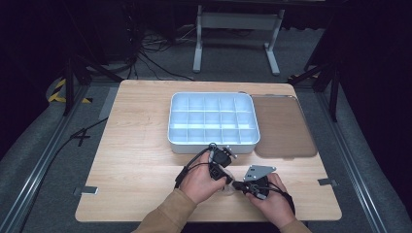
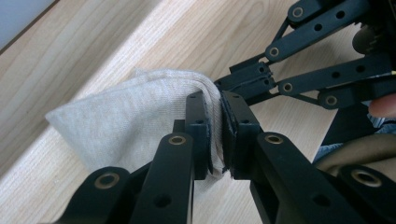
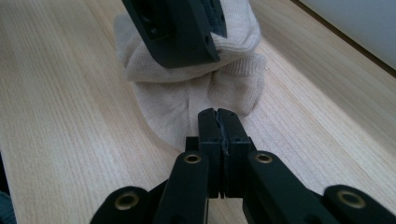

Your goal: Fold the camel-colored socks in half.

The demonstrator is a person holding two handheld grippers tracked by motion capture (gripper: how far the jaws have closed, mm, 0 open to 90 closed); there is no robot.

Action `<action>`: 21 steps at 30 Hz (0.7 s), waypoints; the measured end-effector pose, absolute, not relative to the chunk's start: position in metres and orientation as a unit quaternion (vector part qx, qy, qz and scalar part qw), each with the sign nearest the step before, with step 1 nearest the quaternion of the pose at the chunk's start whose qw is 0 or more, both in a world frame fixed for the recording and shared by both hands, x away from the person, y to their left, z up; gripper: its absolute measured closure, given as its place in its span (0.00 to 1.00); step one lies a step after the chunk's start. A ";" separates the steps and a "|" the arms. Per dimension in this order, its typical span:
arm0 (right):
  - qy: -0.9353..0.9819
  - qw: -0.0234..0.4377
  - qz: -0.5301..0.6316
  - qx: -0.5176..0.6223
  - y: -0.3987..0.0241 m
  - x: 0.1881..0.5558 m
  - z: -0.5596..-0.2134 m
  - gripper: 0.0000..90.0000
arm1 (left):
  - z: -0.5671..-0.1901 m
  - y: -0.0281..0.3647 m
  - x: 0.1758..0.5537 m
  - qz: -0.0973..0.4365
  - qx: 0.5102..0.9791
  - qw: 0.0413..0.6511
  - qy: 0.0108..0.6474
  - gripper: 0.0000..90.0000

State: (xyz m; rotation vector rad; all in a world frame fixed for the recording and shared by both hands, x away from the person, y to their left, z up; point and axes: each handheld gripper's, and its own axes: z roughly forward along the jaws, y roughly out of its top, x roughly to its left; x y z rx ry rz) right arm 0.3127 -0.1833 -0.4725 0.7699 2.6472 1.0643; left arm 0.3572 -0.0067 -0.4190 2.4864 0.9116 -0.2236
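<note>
Pale beige knit cloth (image 2: pixel 140 116); black grippers (image 3: pixel 218 126); white compartment box (image 1: pixel 213 120); brown translucent lid (image 1: pixel 283 127); light woodgrain table (image 1: pixel 136 145).

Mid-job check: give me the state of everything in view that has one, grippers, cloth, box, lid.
Left gripper: shut on the cloth's folded edge.
Right gripper: jaws closed together at the cloth's near edge; whether any cloth is caught is unclear.
Cloth: bunched and folded, resting on the table.
Box: open, compartments look empty.
Lid: off, lying flat on the table right of the box.
</note>
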 end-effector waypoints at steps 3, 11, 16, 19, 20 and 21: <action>0.891 0.093 0.360 0.260 -0.183 0.312 -0.473 1.00 | -0.421 -0.008 0.357 -0.086 0.908 0.239 0.332 0.89; 0.891 0.096 0.356 0.264 -0.189 0.310 -0.468 0.90 | -0.419 -0.002 0.356 -0.099 0.902 0.270 0.323 0.66; 0.883 0.106 0.368 0.271 -0.201 0.308 -0.454 0.90 | -0.401 0.017 0.353 -0.097 0.897 0.301 0.307 0.60; 0.878 0.112 0.380 0.269 -0.203 0.308 -0.444 0.90 | -0.395 0.027 0.350 -0.077 0.899 0.303 0.305 0.60; 0.877 0.112 0.383 0.267 -0.203 0.308 -0.440 0.90 | -0.393 0.030 0.350 -0.069 0.901 0.302 0.305 0.59; 0.876 0.114 0.388 0.264 -0.202 0.308 -0.437 0.90 | -0.392 0.034 0.349 -0.066 0.899 0.306 0.308 0.59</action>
